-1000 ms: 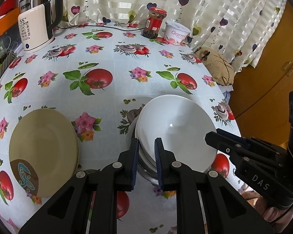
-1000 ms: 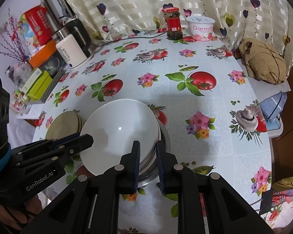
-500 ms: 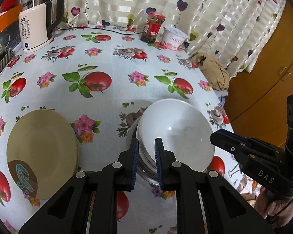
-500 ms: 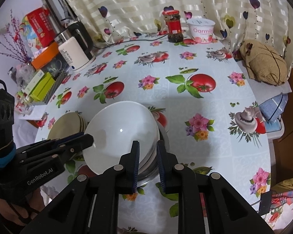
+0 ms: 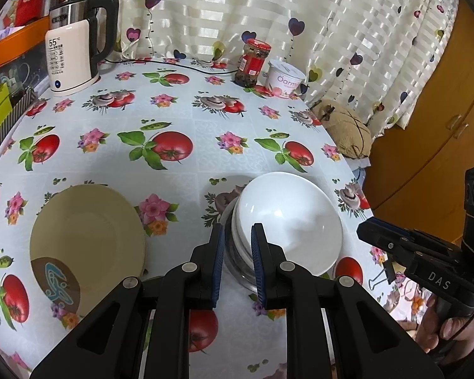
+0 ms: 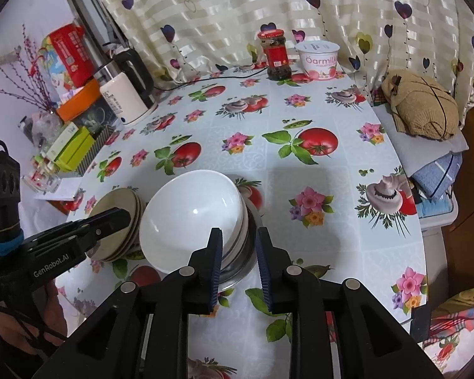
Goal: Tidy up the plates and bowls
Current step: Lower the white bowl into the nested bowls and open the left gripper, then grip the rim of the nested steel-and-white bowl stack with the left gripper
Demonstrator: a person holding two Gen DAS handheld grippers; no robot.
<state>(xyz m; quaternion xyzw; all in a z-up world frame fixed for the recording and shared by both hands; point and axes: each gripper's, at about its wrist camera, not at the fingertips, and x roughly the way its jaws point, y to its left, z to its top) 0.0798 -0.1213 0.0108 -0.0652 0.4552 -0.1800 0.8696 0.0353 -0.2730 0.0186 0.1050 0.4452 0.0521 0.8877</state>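
Note:
A stack of white bowls point(image 5: 289, 221) sits in a steel bowl point(image 5: 237, 262) near the table's front edge; the top bowl tilts. It also shows in the right wrist view point(image 6: 189, 218). A stack of tan plates point(image 5: 88, 240) lies to its left, and shows in the right wrist view point(image 6: 117, 218). My left gripper point(image 5: 236, 240) hovers just short of the bowl stack's near left side, jaws a narrow gap apart and empty. My right gripper point(image 6: 237, 244) hovers at the stack's near right side, jaws a narrow gap apart and empty.
A white kettle point(image 5: 72, 53) stands at the back left. A red-lidded jar point(image 5: 252, 63) and a yoghurt tub point(image 5: 284, 79) stand at the back by the curtain. Boxes point(image 6: 75, 148) crowd the left edge. A tan cushion point(image 6: 420, 107) lies past the right edge.
Both grippers have drawn back and up a little from the bowl stack, and the views have widened. The bowls and plates have not moved.

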